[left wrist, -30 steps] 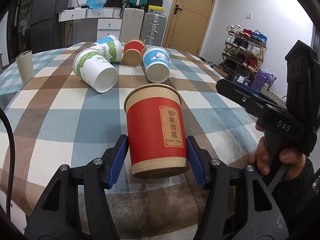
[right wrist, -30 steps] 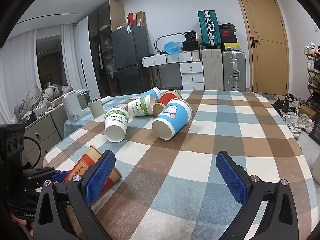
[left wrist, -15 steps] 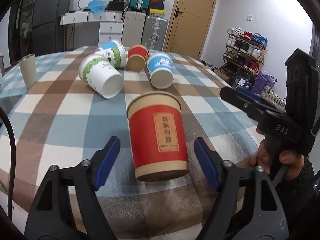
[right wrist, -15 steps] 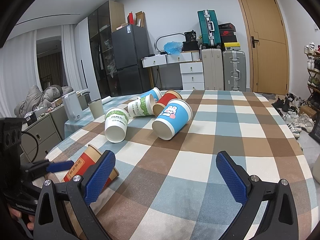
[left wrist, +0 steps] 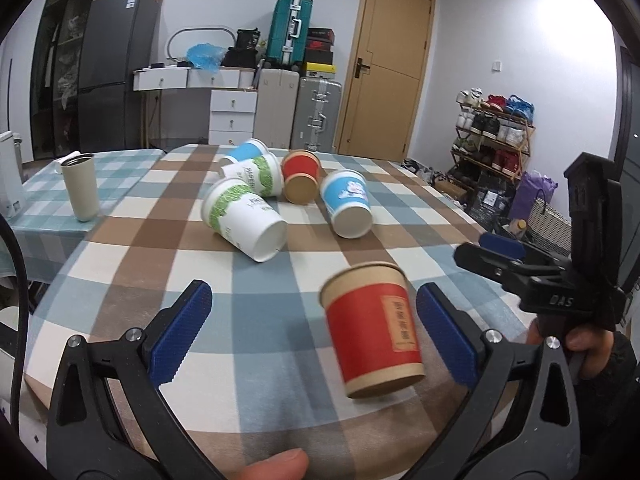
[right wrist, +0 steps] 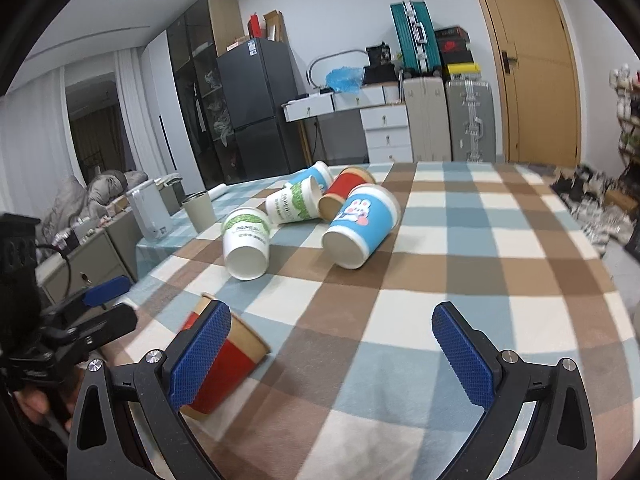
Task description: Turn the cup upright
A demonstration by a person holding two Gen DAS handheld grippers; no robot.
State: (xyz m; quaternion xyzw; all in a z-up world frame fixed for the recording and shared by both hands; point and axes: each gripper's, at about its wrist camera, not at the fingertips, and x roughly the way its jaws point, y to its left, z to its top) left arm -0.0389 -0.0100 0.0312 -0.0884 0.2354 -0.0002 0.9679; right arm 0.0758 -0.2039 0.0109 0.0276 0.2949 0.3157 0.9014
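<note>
Left wrist: red cup (left wrist: 372, 328) upright on checked table (left wrist: 132, 256)

Both wrist views look low across the checked table (left wrist: 120, 248), sharing its cups.

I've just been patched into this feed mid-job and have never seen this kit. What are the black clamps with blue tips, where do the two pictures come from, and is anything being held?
There is no robot here: a person holds a hand-operated clamp in each hand, each carrying a fisheye camera looking along its fingers. One picture comes from the left gripper, the other from the right gripper. Both are open and hold nothing. On the checked tablecloth, a red and brown paper cup stands upright between the left fingers. Farther back, five more paper cups lie on their sides, including a green-and-white paper cup and a blue cartoon paper cup.
</note>
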